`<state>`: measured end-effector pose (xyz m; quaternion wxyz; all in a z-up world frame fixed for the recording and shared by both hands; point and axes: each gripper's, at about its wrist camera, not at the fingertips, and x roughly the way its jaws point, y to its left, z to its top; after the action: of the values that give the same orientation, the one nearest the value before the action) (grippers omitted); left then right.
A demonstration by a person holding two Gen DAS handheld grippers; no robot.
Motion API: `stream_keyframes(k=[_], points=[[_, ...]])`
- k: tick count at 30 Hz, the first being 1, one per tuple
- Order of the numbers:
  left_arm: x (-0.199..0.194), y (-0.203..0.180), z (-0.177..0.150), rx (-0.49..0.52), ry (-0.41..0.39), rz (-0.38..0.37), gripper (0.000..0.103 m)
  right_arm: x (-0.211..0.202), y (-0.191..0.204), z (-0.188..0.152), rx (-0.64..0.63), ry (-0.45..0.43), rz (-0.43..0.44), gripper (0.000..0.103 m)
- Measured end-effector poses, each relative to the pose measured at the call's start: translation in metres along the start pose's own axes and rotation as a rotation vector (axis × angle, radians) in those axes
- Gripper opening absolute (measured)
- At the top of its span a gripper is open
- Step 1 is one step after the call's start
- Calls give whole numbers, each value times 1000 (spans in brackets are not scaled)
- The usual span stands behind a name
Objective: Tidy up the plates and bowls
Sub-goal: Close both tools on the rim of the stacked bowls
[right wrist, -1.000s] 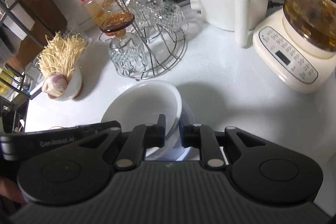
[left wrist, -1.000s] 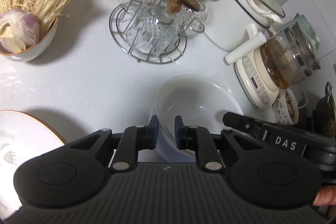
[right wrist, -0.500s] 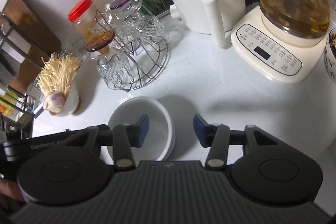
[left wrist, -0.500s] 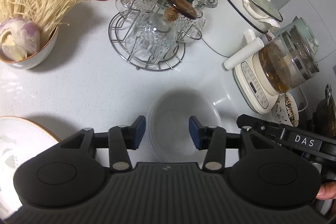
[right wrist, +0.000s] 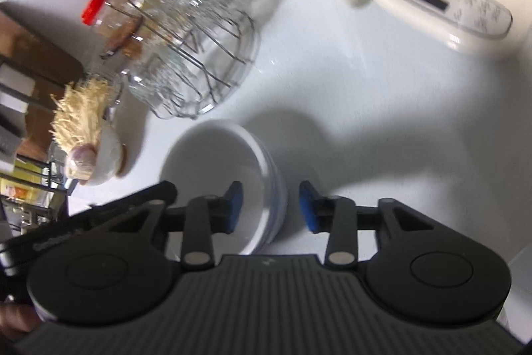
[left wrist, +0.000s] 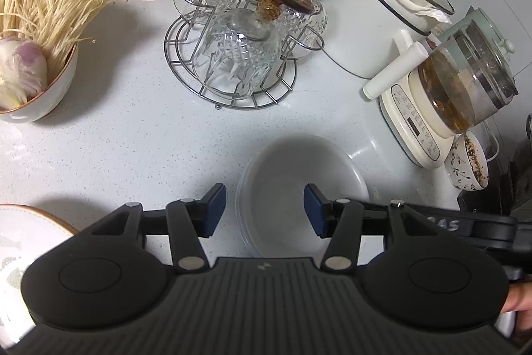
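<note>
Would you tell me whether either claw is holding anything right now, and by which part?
Nothing is held. Both the left claw and the right claw stand open around the stacked white bowls' rims, pads clear.

Left claw (left wrist: 265, 208) has just opened; right claw (right wrist: 270, 206), closing, grips nothing.

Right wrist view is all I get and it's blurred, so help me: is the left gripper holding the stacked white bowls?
Observer: No. The left gripper has just been opening; its jaws stand apart around the near rim of the stacked white bowls, pads clear.
Operator: Anything else to organize?
Observer: A patterned plate with an orange rim lies left of that gripper.
Operator: More bowls?
Observer: A small patterned bowl sits beside the kettle base.
</note>
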<state>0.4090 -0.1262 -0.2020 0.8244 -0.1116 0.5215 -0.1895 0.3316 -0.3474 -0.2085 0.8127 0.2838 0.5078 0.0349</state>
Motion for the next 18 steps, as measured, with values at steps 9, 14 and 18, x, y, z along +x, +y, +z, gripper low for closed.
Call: stream_keyframes(k=[9,14,18], points=[[10,2,3,-14,26,-22,58,15,-18,-4,171,23,43,30],[16,6,6,-35,47,-39,58,17,-19,-6,207,24,55,24],[21,8,4,-42,83,-62,58,16,-19,-8,219,14,49,22]])
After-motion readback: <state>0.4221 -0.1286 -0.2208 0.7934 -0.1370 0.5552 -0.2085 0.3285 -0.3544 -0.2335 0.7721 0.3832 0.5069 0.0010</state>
